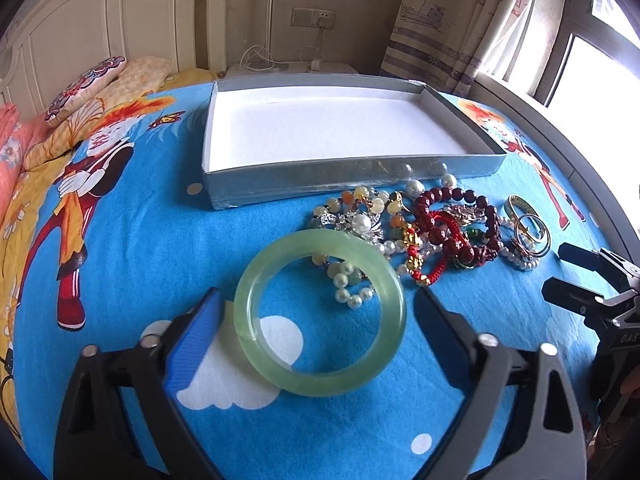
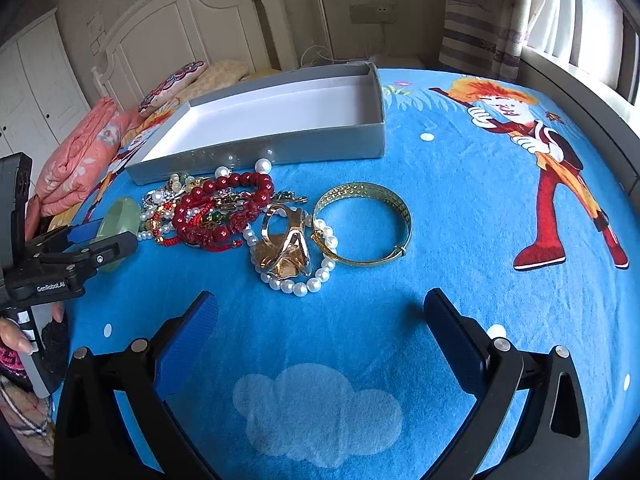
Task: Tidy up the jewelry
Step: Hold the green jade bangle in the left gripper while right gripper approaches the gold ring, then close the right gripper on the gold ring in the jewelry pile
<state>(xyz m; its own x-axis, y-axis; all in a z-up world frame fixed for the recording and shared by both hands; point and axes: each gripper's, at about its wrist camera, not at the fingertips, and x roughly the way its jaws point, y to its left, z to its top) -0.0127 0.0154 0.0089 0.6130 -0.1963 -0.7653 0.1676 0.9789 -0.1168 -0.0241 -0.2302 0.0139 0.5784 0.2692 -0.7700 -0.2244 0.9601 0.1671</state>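
While its blue-padded jaws stand wide and empty, the left gripper (image 1: 316, 300) brackets a pale green translucent jade bangle (image 1: 320, 312) lying on the blue cartoon blanket (image 1: 120, 240); rigid, slick and likely brittle, it wants pinching across its rim. The right gripper (image 2: 320, 300) hangs open, holding nothing.

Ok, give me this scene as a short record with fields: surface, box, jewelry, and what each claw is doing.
surface: blue cartoon blanket
box: grey box, white inside, nothing in it
pile: beads, pearls, red bracelet heaped in front of the box
green bangle: flat on the blanket, between the open left claw fingers
gold bangle: beside the pile, ahead of the right claw
right claw: open, holding nothing
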